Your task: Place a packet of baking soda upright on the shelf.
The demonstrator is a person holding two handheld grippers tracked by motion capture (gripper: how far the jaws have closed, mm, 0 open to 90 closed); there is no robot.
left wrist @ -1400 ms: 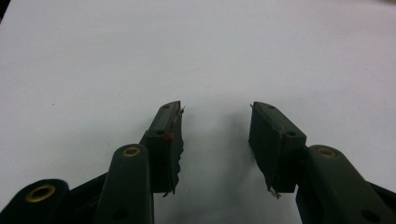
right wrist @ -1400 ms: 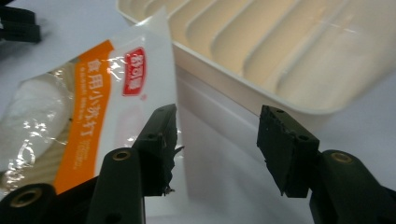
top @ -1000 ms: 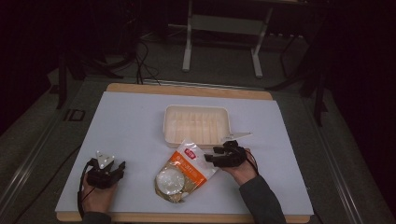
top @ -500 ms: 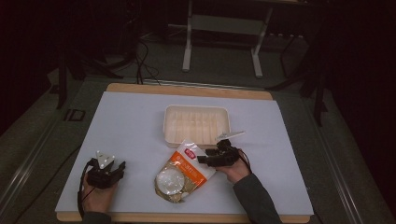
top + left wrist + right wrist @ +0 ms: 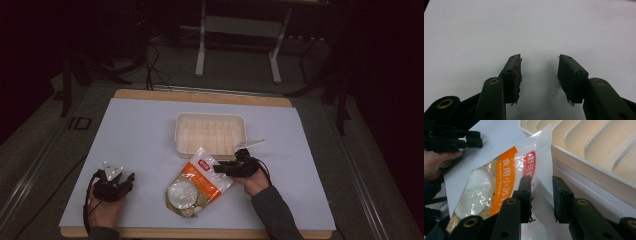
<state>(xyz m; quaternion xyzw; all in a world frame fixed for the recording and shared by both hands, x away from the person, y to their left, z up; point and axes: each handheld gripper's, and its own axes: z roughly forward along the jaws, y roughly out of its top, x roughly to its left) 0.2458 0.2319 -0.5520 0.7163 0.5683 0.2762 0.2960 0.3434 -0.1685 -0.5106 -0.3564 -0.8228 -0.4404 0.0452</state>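
Note:
A clear and orange bag [image 5: 197,182] of white food lies flat on the table, just in front of a cream ridged tray [image 5: 210,116]. My right gripper [image 5: 220,169] reaches in from the right at the bag's upper corner. In the right gripper view, the bag's white sealed edge [image 5: 541,157] runs between the jaws of the right gripper [image 5: 541,180]. The jaws have just been closing, and a gap still shows between the pads and the film. My left gripper [image 5: 127,181] rests at the front left. In its own view the left gripper [image 5: 539,58] is open over bare table.
The white table cover [image 5: 140,135] ends at a wooden edge [image 5: 200,232] close to the person's forearms. The tray's wall [image 5: 586,165] stands right beside the right gripper's jaws. A metal stand [image 5: 237,30] and cables lie on the dark floor beyond the table.
My right gripper has slid left onto the bag's upper corner, and its jaws stand narrower than before. The left gripper and the bag have stayed where they were.

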